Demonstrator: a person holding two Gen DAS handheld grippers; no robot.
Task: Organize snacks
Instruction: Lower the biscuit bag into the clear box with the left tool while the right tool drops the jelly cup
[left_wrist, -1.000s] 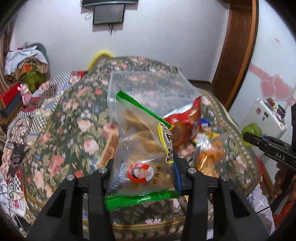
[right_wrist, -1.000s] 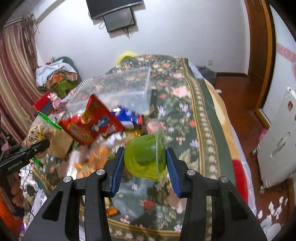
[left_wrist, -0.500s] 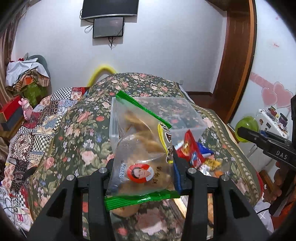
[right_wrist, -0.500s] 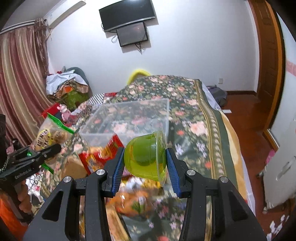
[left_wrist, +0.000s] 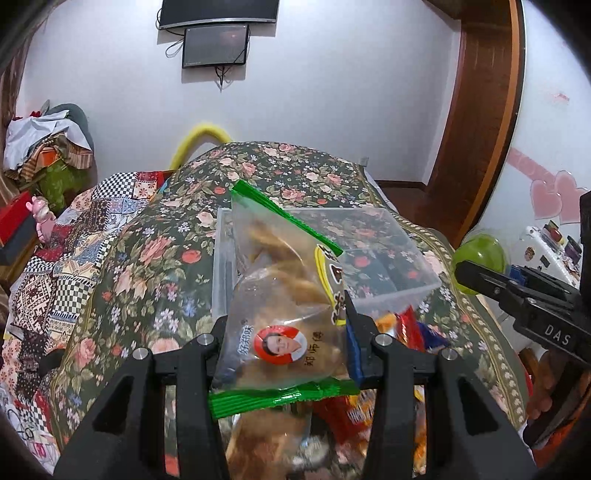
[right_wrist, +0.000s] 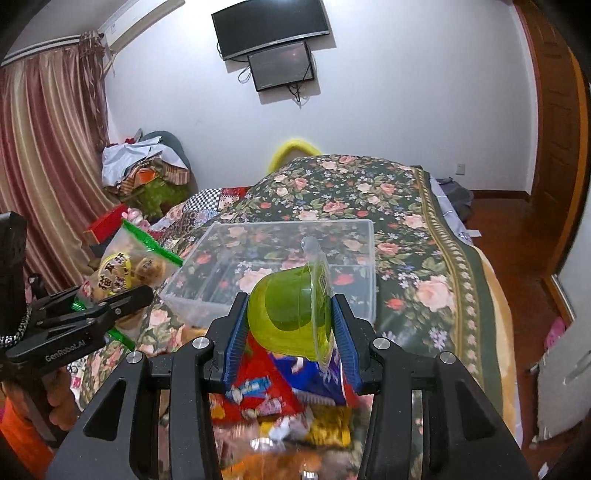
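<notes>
Carry step: the left gripper (left_wrist: 286, 345) clamps a biscuit bag (left_wrist: 284, 295), the right gripper (right_wrist: 290, 328) a green jelly cup (right_wrist: 291, 314), both short of the empty clear bin (right_wrist: 295, 258) on the bed (right_wrist: 424, 229). Next: reach over its rim and release.

Readable on the right gripper (left_wrist: 466, 266), in white along its side: "DAS". On the left gripper (right_wrist: 142, 291), in pale letters along its body: "GenRobot.AI". On the clear cookie bag (left_wrist: 288, 314), Chinese characters beside a round red portrait badge, plus brown characters on a yellow patch; too small to make out.
</notes>
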